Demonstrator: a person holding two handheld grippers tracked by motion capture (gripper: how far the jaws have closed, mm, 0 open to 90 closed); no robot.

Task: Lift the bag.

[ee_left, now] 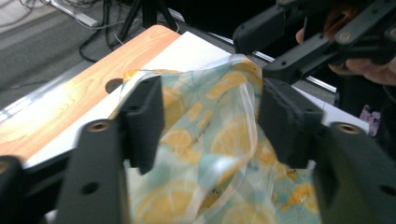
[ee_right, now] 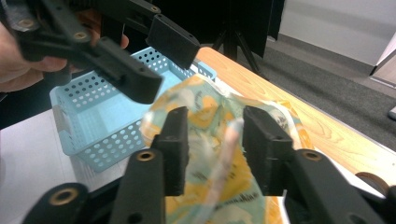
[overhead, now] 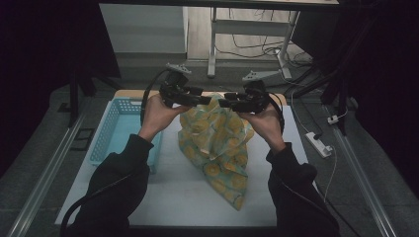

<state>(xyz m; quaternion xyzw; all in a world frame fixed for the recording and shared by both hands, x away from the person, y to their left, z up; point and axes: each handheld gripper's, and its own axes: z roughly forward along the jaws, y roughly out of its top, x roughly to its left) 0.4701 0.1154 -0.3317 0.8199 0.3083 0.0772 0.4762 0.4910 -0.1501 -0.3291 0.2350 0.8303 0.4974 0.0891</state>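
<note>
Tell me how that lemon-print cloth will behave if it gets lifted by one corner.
The lemon-print cloth hangs in soft folds onto the table, so probably floppy and light. It looks thin and glossy between the left gripper pads, so it may slip.

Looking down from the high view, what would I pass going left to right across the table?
Blue basket → left gripper → lemon-print cloth hanging between the two open grippers → right gripper → white power strip off the table's right edge.

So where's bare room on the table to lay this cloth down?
Bare white table lies near the person, between the sleeves, left of the lemon-print cloth. A narrower strip runs along the cloth's right. The blue basket takes the left side; both tools crowd the far middle.
</note>
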